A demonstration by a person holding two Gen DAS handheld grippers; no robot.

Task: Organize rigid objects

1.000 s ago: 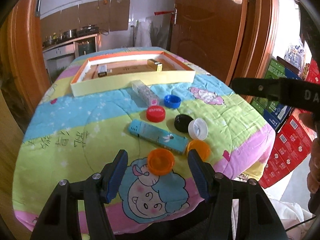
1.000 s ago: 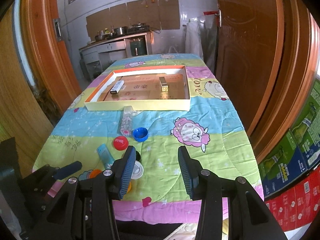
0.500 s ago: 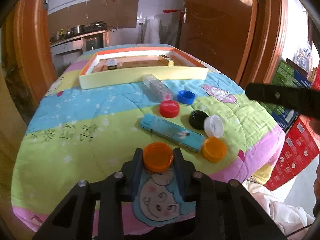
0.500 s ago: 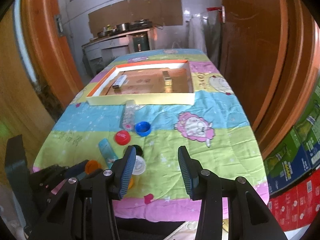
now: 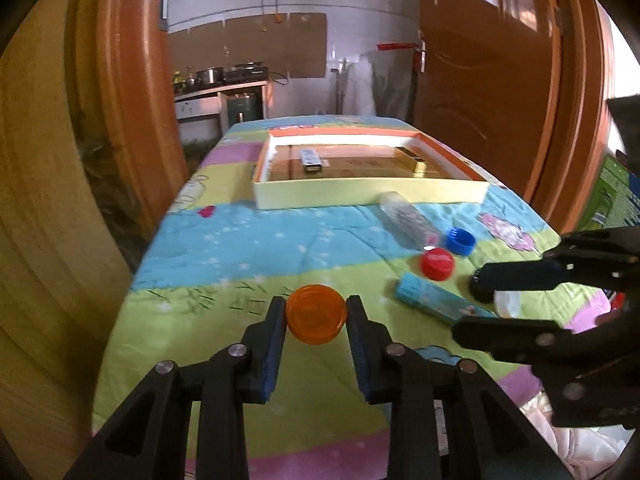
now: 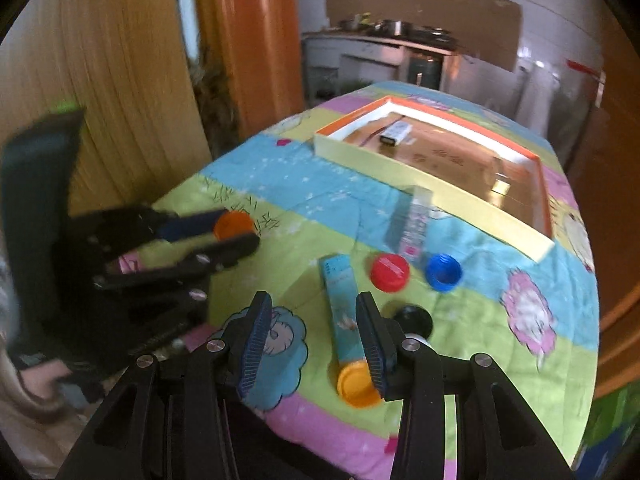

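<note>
My left gripper is shut on an orange cap and holds it just above the quilt; the right wrist view shows the same orange cap in that gripper at the left. My right gripper is open and hangs over the near end of a teal box, pressing on nothing. A second orange cap and a black cap lie by its right finger. Further back lie a red cap, a blue cap and a clear box.
A shallow cardboard tray with an orange rim stands further back and holds two small boxes. A white cap lies under the right gripper. The quilt drops off at the near and right edges. Wooden doors flank the table.
My left gripper has closed on the orange cap and carried it left and slightly up. My right gripper has rolled and come down over the teal box and caps.
</note>
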